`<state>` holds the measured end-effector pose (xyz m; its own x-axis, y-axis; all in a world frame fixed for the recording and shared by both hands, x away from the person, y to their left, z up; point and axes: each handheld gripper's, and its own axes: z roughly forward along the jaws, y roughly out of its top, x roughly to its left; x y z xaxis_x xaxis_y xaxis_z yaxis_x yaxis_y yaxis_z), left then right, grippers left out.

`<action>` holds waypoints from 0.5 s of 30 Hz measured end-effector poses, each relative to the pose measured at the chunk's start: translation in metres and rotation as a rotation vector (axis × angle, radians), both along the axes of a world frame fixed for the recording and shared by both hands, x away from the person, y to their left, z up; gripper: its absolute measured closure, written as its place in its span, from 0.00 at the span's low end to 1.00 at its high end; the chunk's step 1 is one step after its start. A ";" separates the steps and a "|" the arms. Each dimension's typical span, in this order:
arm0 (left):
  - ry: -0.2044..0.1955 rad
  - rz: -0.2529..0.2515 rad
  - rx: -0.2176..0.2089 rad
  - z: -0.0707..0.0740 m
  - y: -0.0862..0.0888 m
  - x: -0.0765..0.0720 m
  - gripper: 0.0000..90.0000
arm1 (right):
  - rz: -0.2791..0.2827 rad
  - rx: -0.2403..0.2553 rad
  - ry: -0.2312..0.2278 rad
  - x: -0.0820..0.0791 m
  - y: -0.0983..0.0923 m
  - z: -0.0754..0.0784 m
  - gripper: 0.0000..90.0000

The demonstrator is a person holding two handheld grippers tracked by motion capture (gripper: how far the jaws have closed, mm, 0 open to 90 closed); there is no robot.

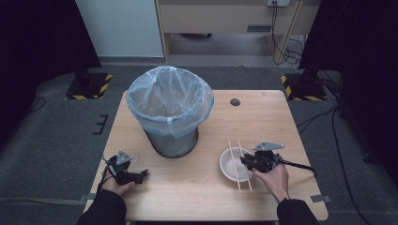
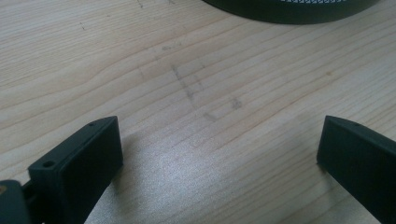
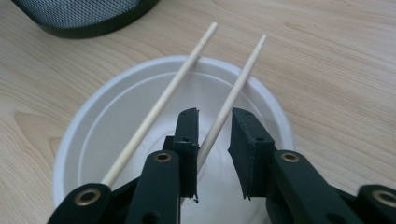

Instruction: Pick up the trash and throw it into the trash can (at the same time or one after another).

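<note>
**Right gripper straddles one chopstick over the bowl**

On the near right of the light wooden tabletop (image 1: 206,187) sits a shallow round white bowl (image 1: 230,164), with two thin pale wooden chopsticks (image 1: 240,164) laid side by side across its rim, their tips pointing to the far side. The right gripper (image 3: 214,140), held in the person's right hand (image 1: 274,180), hangs low over the bowl from the near right. Its black jaws stand at a narrow gap, one on either side of the right-hand chopstick (image 3: 229,107). In the right gripper view the stick runs up between them and lies close along the left jaw, with a clear gap to the right jaw, so the pads do not clamp it. The left-hand chopstick (image 3: 159,102) lies outside the jaws, just beside them.

The left gripper (image 1: 141,176) rests at the near left corner of the tabletop in the left hand (image 1: 117,185), well apart from the bowl. Its jaws are spread wide with only bare wood between them.

A grey mesh waste bin lined with a translucent pale blue bag (image 1: 170,110) stands upright at the middle left of the tabletop, on the far side of both grippers.
</note>
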<state>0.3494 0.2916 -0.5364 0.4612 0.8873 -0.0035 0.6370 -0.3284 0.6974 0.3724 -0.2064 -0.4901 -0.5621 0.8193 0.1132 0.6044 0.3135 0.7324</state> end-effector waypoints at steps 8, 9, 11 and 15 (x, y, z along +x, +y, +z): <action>0.000 0.000 0.000 0.000 0.000 0.000 0.00 | -0.008 -0.020 0.009 0.001 -0.001 0.001 0.87; 0.000 0.000 0.000 0.000 0.000 0.000 0.00 | -0.010 -0.020 0.011 0.001 -0.001 0.001 0.87; 0.000 0.000 0.000 0.000 0.000 0.000 0.00 | -0.011 -0.020 0.015 0.001 -0.001 0.001 0.87; 0.000 0.000 0.000 0.000 0.000 0.000 0.00 | -0.007 -0.025 0.021 0.001 0.000 -0.001 0.86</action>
